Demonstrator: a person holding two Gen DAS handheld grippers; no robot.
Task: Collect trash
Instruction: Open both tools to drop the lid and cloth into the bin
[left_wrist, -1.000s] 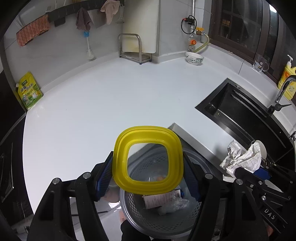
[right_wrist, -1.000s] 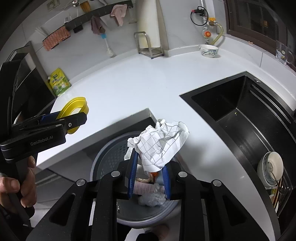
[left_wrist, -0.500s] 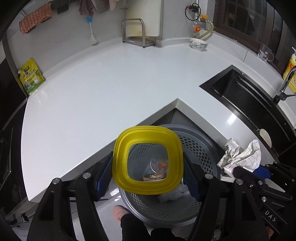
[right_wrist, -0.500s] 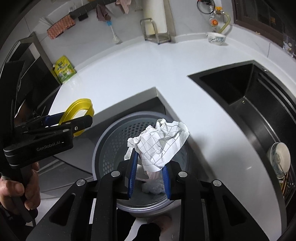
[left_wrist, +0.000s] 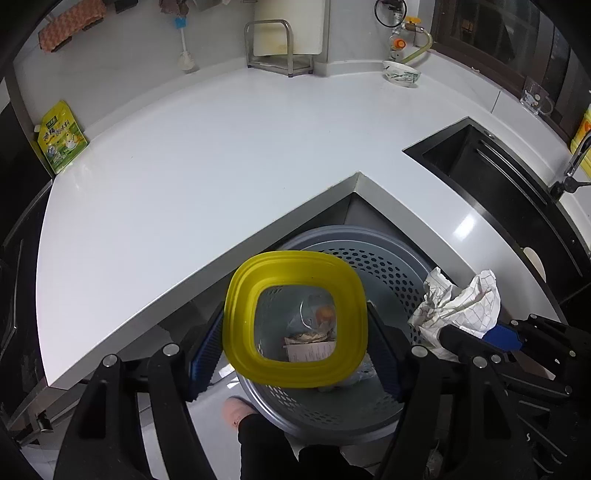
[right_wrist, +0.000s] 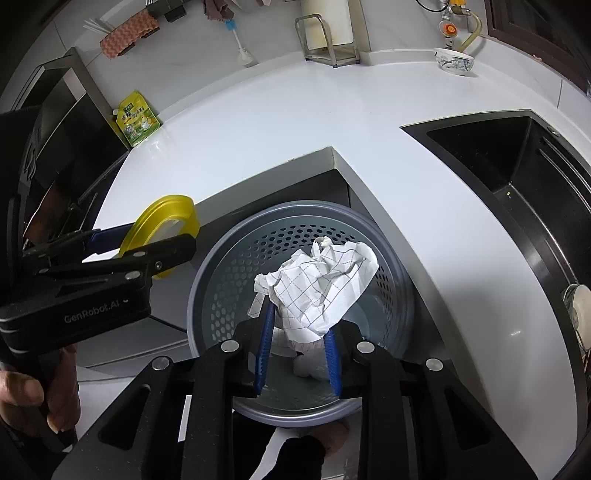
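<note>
Left wrist view: my left gripper (left_wrist: 295, 350) clamps a yellow lid (left_wrist: 295, 319) by its two side edges, the blue pads (left_wrist: 201, 356) pressed against it, and holds it over the near rim of the grey perforated bin (left_wrist: 384, 266) that stands on the floor in the inside corner of the white counter (left_wrist: 192, 177). Through the lid's clear middle I see scraps at the bottom of the bin: a clear plastic cup (left_wrist: 314, 314) with something orange in it, and a printed wrapper (left_wrist: 308, 350) lying beside it.

At the right edge of that view, my right gripper (left_wrist: 476, 332) pinches a crumpled sheet of checked paper (left_wrist: 461, 299) above the bin's right side. From the right wrist, the same paper (right_wrist: 317, 284) sits bunched between my blue fingers (right_wrist: 264, 347), which are drawn narrow on its lower end, and it hangs squarely over the bin's open mouth (right_wrist: 229, 258). More pale trash (right_wrist: 308, 363) shows below it on the bin floor.

My left hand (right_wrist: 33, 391) grips the other tool at the left, the lid (right_wrist: 162, 229) held beside the bin's rim. A black sink (right_wrist: 517, 177) is sunk in the counter to the right, a patterned bowl (right_wrist: 453, 61) stands near the back wall, and a green pouch (right_wrist: 137, 119) leans at the counter's left end.
</note>
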